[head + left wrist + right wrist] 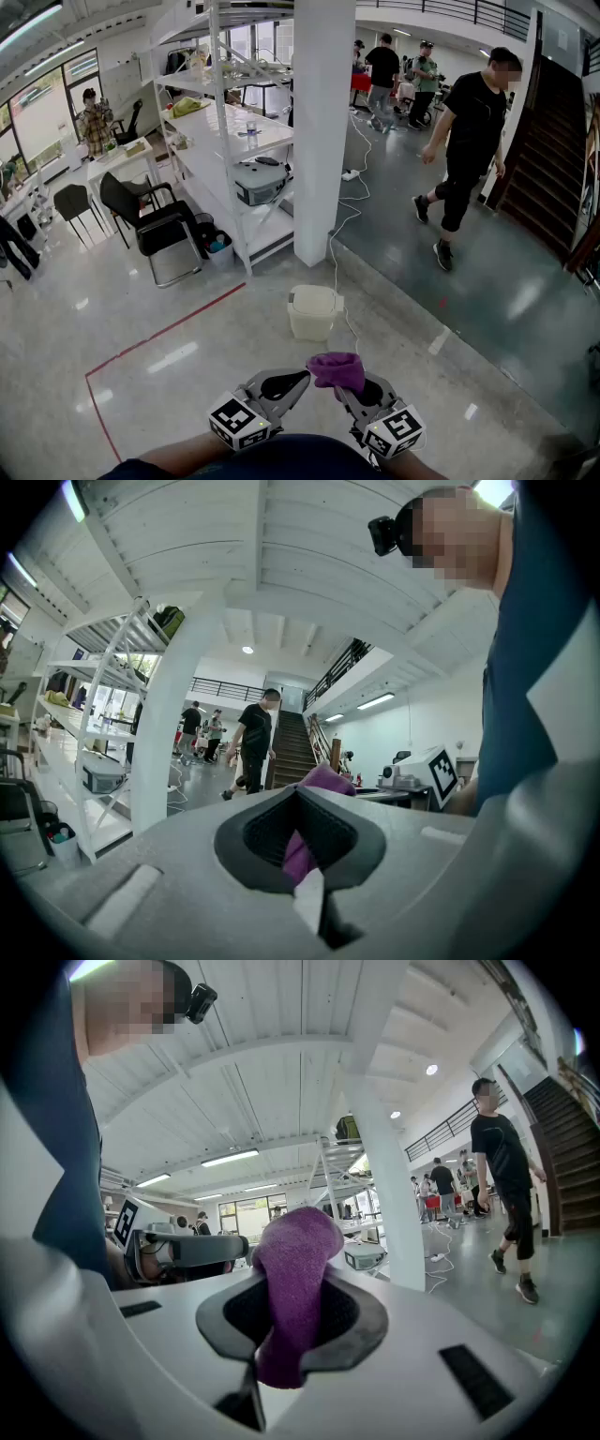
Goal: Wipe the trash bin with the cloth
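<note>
Chair: black, far left, just beside the shelf.
Shelf: white, tall, loaded with odds and ends.
Tape: red line on the pale floor, left of the bin.
Left gripper: low in the head view, tips aimed right. Jaws closed on the cloth's left end, with purple showing in the gap between the pads and past the tips.
Bin: cream, lid on, upright on the floor at the foot of the pillar. Ahead of both grippers and not touched by either.
Cloth: purple, bunched, held up between the two grippers, apart from the bin.
Pillar: white, square, just behind the bin.
Cable: white, trailing down the floor past the pillar toward the bin.
Right gripper: close beside the left one, tips aimed left. Jaws clamped on the cloth, a thick fold rising past the tips.
Person: in black, mid-stride on the grey floor at right, near the stairs.
</note>
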Motion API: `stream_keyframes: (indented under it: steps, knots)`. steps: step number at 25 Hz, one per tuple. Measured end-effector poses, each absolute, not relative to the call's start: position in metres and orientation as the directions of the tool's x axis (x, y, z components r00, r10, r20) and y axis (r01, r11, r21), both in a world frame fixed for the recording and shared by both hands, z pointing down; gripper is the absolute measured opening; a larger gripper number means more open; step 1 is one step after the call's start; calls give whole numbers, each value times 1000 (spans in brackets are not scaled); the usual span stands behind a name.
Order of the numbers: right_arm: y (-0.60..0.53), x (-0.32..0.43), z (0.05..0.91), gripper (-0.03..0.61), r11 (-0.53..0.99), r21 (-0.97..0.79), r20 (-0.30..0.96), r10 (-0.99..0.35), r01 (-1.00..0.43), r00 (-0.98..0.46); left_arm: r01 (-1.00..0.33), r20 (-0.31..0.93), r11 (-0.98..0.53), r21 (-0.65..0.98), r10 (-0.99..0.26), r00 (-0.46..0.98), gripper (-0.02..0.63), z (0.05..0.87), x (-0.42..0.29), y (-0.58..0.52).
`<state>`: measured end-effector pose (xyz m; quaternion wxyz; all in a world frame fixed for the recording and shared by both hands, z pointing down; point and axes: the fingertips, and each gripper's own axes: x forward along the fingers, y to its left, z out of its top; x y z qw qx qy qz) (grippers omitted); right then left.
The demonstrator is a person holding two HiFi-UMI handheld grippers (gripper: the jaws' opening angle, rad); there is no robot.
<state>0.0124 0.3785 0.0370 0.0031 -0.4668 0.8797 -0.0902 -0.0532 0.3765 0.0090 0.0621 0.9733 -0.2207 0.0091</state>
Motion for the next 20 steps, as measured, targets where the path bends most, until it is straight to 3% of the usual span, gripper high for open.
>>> stream_keyframes:
  steps: [20]
  knots:
    - [375,25,46,80,568,-186,84,-804,-802,-589,-452,51,-885,115,-449,892,3,13,-39,373]
